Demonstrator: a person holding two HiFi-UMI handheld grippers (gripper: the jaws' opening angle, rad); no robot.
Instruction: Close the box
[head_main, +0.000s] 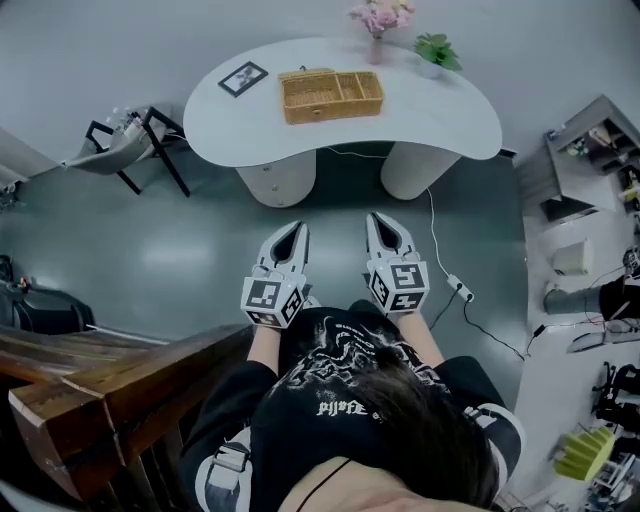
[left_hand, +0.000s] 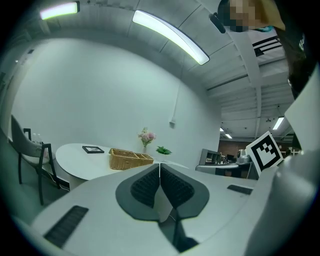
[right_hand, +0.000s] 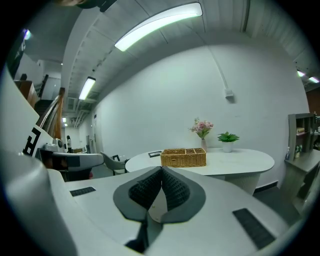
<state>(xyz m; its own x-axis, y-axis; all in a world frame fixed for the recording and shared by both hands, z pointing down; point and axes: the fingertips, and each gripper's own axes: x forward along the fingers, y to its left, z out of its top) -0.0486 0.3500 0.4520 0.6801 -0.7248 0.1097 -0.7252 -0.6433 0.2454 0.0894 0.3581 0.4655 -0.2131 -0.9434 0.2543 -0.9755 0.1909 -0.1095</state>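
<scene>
Across the room on the white table (head_main: 450, 125) sits the wicker box (head_main: 331, 95), open, well apart from my left gripper (head_main: 297, 230) and right gripper (head_main: 376, 220), both pinched together empty; closing hasn't begun.

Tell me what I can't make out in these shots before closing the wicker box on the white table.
- Wicker box: its lid or hinge, too small in the head view; both gripper views show only its side from far off.
- Picture frame: its image, too small in every view.
- Shelf clutter: cut off by the head view's right edge.
</scene>
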